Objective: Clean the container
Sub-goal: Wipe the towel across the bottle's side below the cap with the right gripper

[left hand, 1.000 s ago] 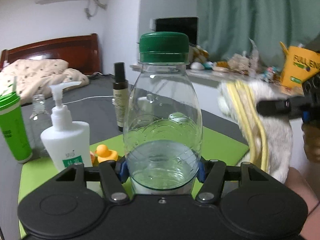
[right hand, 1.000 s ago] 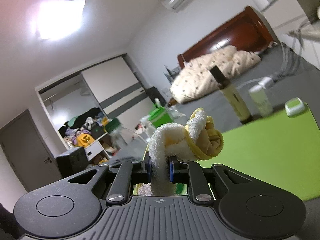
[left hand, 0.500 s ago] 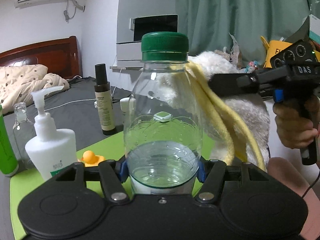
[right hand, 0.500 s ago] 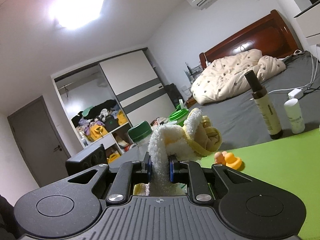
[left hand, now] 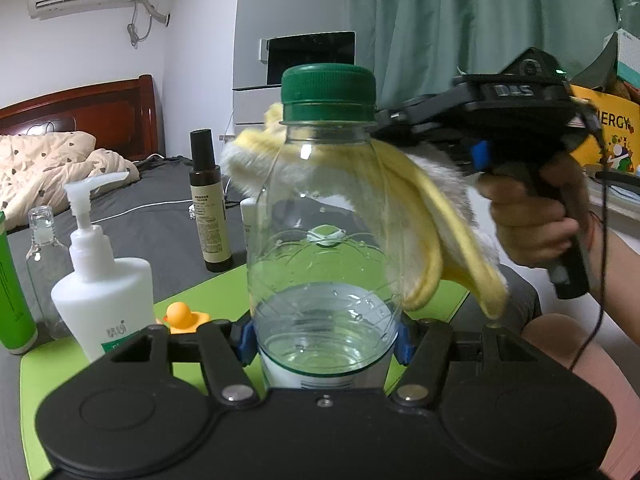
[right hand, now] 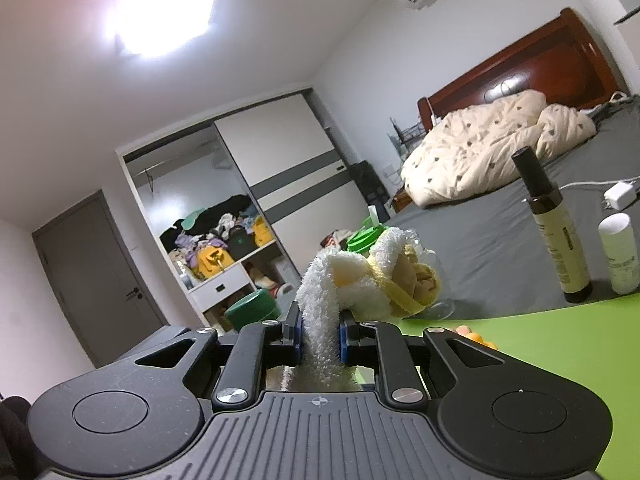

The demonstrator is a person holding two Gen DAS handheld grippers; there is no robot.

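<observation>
At the centre of the left wrist view stands a clear plastic bottle (left hand: 324,240), round-shouldered and ribbed low down, with a ridged green screw cap (left hand: 328,90) and water filling its lower part. The left gripper (left hand: 324,340) is clamped on its base, the blue-padded fingers (left hand: 245,338) pressing either side. Draped against the bottle's far shoulder and upper right side is a fluffy white towel with yellow edging (left hand: 424,216), its pile soft and shaggy. It hangs from the right gripper (left hand: 394,126), a black pistol-grip tool held by a hand (left hand: 536,216) at the right of the frame.

In the right wrist view the right gripper (right hand: 320,338) is closed tight on the towel (right hand: 360,284), which bunches in a knot above the fingers; the green cap (right hand: 252,310) shows just left of it.

Lower left of the left wrist view, a white pump bottle (left hand: 104,292) stands on a flat lime-green mat (left hand: 224,292), with a small orange rubber duck (left hand: 182,316) beside it. Behind these are a slim brown bottle with a black cap (left hand: 210,208), an empty glass bottle (left hand: 44,248) and a green tumbler (left hand: 12,292) at the left edge.
</observation>
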